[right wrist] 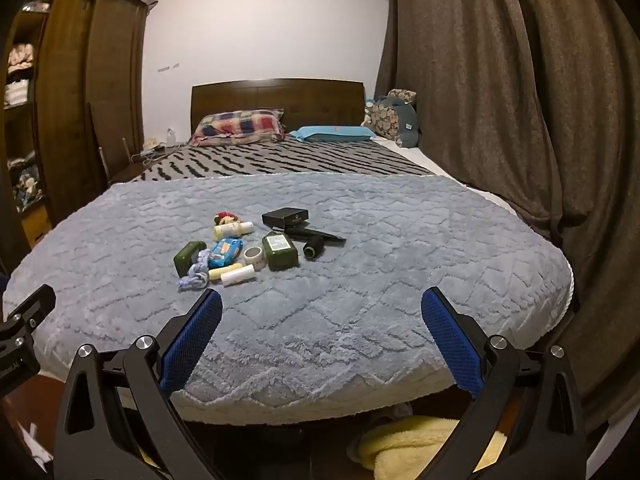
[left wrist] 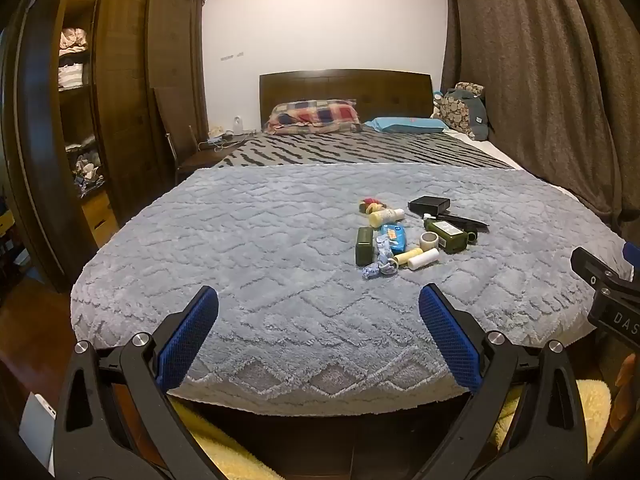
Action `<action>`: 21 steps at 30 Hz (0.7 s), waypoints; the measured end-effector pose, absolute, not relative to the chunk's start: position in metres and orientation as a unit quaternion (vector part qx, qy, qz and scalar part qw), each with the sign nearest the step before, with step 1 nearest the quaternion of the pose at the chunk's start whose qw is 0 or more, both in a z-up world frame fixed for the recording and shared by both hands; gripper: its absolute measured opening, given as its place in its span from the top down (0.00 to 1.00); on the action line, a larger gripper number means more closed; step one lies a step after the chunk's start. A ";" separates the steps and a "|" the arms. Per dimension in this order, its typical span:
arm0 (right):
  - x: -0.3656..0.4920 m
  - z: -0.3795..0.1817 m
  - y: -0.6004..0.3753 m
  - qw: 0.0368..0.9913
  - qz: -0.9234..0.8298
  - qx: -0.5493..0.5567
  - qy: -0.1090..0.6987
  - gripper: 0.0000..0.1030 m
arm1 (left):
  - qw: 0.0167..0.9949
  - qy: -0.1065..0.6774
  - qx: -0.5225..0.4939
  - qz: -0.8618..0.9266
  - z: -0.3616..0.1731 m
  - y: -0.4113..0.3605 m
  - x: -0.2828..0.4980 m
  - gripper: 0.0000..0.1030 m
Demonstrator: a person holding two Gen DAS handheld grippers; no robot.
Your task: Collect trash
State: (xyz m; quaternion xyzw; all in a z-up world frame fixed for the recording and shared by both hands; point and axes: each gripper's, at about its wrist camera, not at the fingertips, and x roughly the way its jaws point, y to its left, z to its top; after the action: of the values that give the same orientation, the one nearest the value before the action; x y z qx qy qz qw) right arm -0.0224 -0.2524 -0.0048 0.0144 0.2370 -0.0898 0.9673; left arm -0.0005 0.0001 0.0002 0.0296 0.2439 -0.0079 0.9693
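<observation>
Both grippers hang off the foot of the bed with nothing between their blue pads: the left gripper [left wrist: 318, 312] is spread wide, and the right gripper [right wrist: 322, 314] is spread the same. The left view alone shows a white box [left wrist: 38, 424] low on the floor at its left edge and part of the right tool [left wrist: 612, 292] at its right edge; the right view alone shows the left tool [right wrist: 24, 320] at its left edge and a fuller look at the yellow towel [right wrist: 420, 444] on the floor under the bed's foot. The grey blanket [left wrist: 260, 248] ends just past the fingertips in a rounded foot edge. The trash lies in one cluster well ahead of both grippers, right of centre for the left one and left of centre for the right one. Nearest is a blue cloth scrap [right wrist: 194, 278], then a white roll [right wrist: 239, 275] beside a yellow tube [right wrist: 225, 271], a tape ring [right wrist: 255, 257], a green box [right wrist: 188, 257], a blue packet [right wrist: 227, 249] and a green bottle [right wrist: 280, 251]. Farther back lie a black spool [right wrist: 312, 249], a black pen-like tool [right wrist: 316, 235], a cream bottle [right wrist: 232, 230] and a black box [right wrist: 285, 216]. Bare blanket surrounds the cluster on all sides. Beyond it come a striped sheet [left wrist: 352, 150], two pillows [left wrist: 314, 116] and the headboard [left wrist: 346, 90], with a wardrobe [left wrist: 120, 100] at left and a curtain [left wrist: 540, 80] close along the bed's right side.
</observation>
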 end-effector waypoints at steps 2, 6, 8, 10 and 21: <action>-0.022 -0.005 -0.252 0.967 -0.089 0.015 0.238 0.03 | 0.969 0.246 0.030 -0.009 0.000 0.000 0.000 0.08; -0.022 -0.004 -0.253 0.967 -0.087 0.016 0.240 0.03 | 0.969 0.246 0.031 -0.007 0.001 0.000 0.000 0.08; -0.028 0.002 -0.251 0.968 -0.088 0.015 0.235 0.03 | 0.969 0.245 0.030 -0.006 0.001 0.001 0.001 0.08; -0.029 0.002 -0.250 0.968 -0.088 0.016 0.235 0.03 | 0.969 0.244 0.031 -0.005 0.004 -0.002 -0.003 0.08; -0.023 -0.002 -0.251 0.969 -0.088 0.014 0.232 0.03 | 0.970 0.242 0.029 -0.008 0.006 -0.002 -0.003 0.08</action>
State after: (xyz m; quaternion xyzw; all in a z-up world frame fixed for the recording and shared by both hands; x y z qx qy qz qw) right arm -0.0234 -0.2514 -0.0024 0.0143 0.2323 -0.0875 0.9686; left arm -0.0033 -0.0019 0.0058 0.0288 0.2423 -0.0076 0.9698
